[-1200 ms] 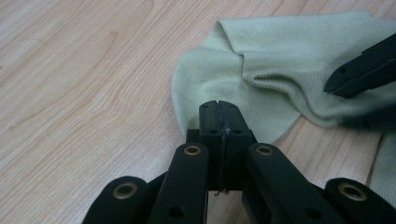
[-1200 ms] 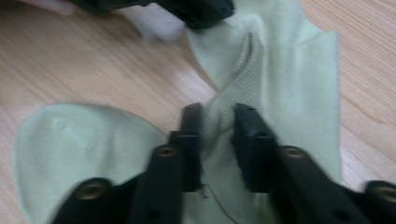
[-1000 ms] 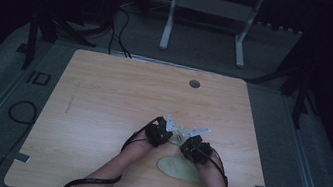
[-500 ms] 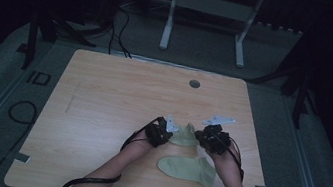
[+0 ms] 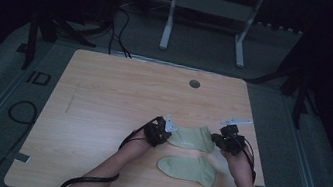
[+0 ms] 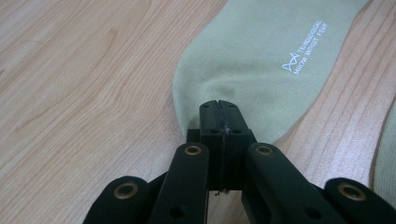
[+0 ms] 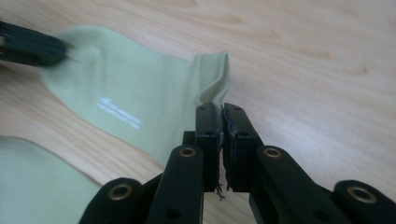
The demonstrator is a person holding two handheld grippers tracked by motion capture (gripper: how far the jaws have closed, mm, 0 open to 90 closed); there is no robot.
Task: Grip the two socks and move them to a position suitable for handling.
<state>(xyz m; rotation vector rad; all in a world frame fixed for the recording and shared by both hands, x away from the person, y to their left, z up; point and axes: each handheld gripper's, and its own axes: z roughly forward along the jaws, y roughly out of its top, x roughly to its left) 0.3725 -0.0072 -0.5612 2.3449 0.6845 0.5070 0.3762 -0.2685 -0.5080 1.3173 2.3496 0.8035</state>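
Observation:
A pale green sock [image 5: 192, 138] lies stretched between my two grippers on the wooden table [image 5: 103, 98]. My left gripper [image 5: 164, 132] is shut on its toe end [image 6: 205, 93]; white lettering [image 6: 306, 46] shows on the fabric. At the opposite end, my right gripper [image 5: 218, 140] is shut on the ribbed cuff [image 7: 212, 77]. The left gripper [image 7: 28, 46] also appears blurred at the far end of the sock [image 7: 116, 88] in the right gripper view. A second matching sock [image 5: 188, 169] lies flat nearer the table's front edge, between the person's forearms.
A round grommet hole [image 5: 194, 84] sits near the table's far edge. A metal stand [image 5: 208, 9] is on the floor beyond the table, and cables [image 5: 20, 111] run along the floor at the left. The second sock [image 7: 37, 182] fills the right gripper view's lower left corner.
The right gripper has moved to the right with the cuff, pulling the upper sock out flat and off the lower sock. The left gripper has stayed in place.

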